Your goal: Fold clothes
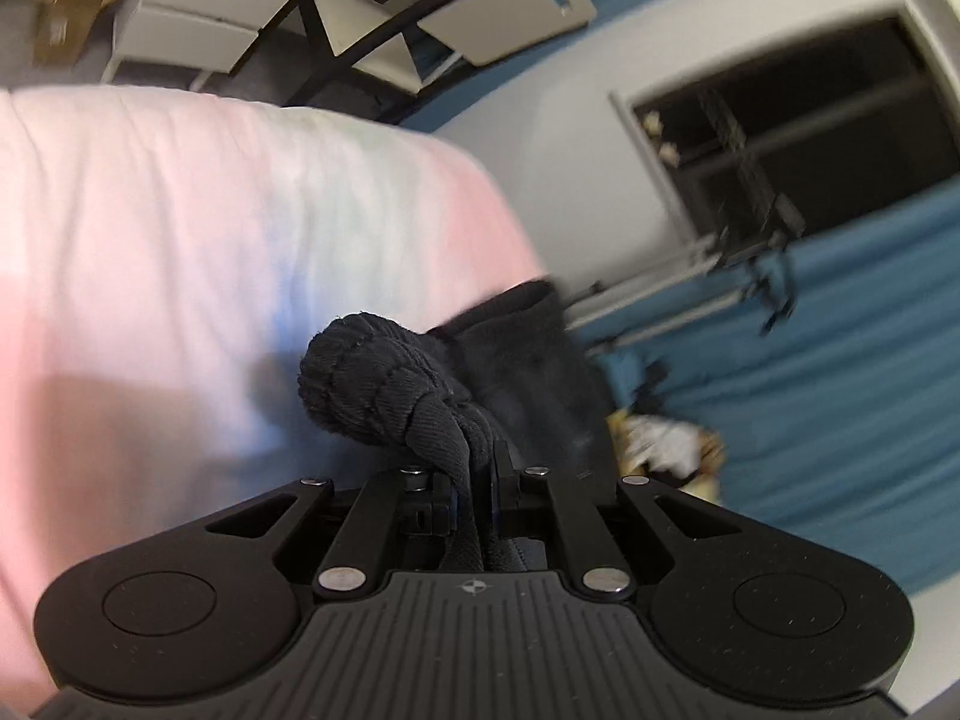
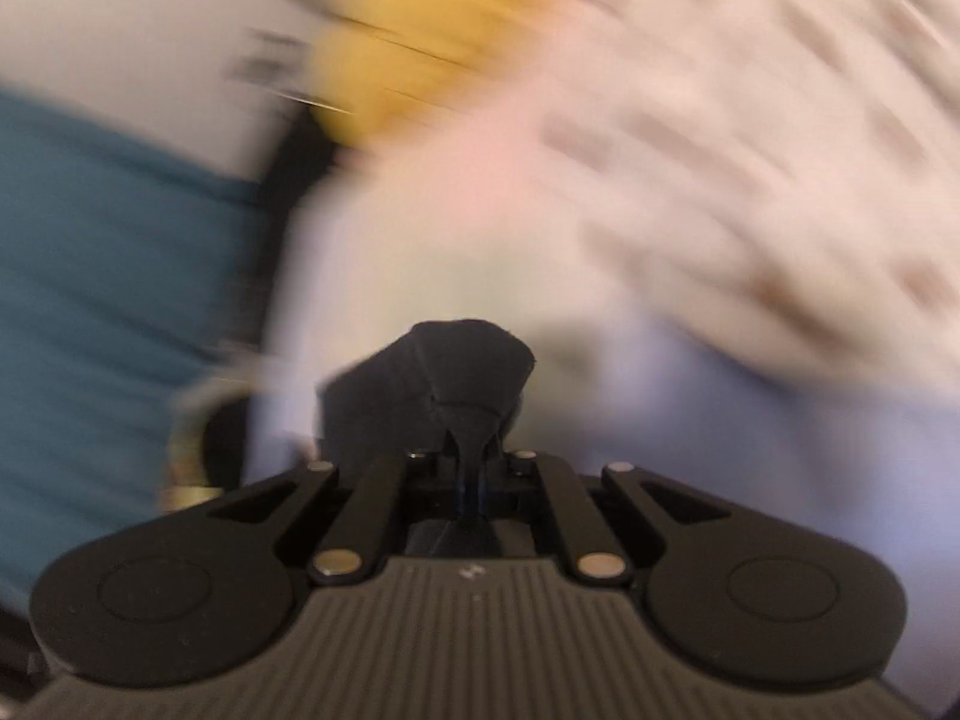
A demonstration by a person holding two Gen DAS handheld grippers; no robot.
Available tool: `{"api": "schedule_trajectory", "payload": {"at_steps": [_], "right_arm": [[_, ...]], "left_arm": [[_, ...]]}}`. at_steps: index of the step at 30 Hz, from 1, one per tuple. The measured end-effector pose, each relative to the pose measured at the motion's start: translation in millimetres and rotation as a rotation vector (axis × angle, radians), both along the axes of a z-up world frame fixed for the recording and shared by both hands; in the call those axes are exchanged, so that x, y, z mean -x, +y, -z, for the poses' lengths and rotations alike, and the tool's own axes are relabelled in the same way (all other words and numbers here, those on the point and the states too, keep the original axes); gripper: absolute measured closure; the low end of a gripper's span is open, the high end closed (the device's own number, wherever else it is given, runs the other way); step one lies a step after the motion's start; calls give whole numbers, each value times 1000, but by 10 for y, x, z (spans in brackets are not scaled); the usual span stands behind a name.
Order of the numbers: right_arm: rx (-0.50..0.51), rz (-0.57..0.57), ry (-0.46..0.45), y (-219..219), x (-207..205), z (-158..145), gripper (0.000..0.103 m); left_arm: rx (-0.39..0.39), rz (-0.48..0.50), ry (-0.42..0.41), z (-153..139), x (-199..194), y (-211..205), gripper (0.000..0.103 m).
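Observation:
My left gripper [image 1: 474, 468] is shut on a black garment [image 1: 384, 390]; its ribbed, gathered edge bunches up in front of the jaws and the rest hangs away to the right above a pastel pink, white and blue bed cover [image 1: 210, 228]. My right gripper [image 2: 474, 456] is shut on another part of the black garment [image 2: 444, 372], which folds up in a peak in front of the jaws. The right wrist view is heavily blurred by motion; the pastel bed cover [image 2: 456, 240] lies behind the cloth.
In the left wrist view there are white drawers [image 1: 198, 18], a black-framed desk [image 1: 372, 42], a cardboard box [image 1: 66, 0], a dark window [image 1: 798, 138], blue curtains [image 1: 840, 420] and a plush toy [image 1: 666, 450]. In the right wrist view, a yellow object [image 2: 408, 66] and patterned bedding [image 2: 750, 120] are blurred.

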State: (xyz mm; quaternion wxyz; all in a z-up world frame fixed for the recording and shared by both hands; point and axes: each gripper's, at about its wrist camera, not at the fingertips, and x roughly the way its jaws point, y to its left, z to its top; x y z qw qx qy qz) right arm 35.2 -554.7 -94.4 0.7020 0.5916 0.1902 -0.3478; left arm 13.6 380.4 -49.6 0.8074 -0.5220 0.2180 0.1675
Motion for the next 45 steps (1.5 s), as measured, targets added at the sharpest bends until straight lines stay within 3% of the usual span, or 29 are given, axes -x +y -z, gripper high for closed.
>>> {"api": "schedule_trajectory", "payload": {"at_steps": [2,7,9,11,12,16,20,22,25,28,32,38,41,45], "right_arm": [[-98,27,89,-39,65,188,97],[37,-28,107,72,-11,-40,90],[89,-25,121,128,-14,-114,77],[168,18,141,136,16,-190,56],[216,47,148,137,33,-246,54],[410,58,74,283,48,-564,45],[503,-183,-23,548,-305,-707,42],[465,-357,-72,675,-563,-648,42],[277,-558,-139,822,-956,-363,42],[107,-665,-167,908,-1290,-25,42],[1,-722,-230,968,-1612,234,37],[-113,-664,-240,886,-1964,574,36],[-135,-557,-282,776,-2070,632,39],[-126,-423,-321,590,-2116,657,43]], "left_arm": [[-35,33,40,218,63,-28,92],[-109,74,31,530,294,-130,90],[-141,90,24,452,370,-126,75],[-187,107,21,340,447,-132,34],[-228,112,11,262,504,-156,29],[-368,162,-50,-61,619,-350,27],[-484,243,-84,-321,455,-827,25],[-508,283,-100,-410,292,-1141,22],[-481,355,-135,-439,-46,-1620,20],[-448,409,-159,-368,-348,-2076,17],[-407,450,-176,-78,-702,-2603,17],[-436,577,-93,440,-1000,-2949,17],[-439,569,-56,620,-1046,-2895,17],[-372,529,-53,744,-1114,-2792,17]]}}
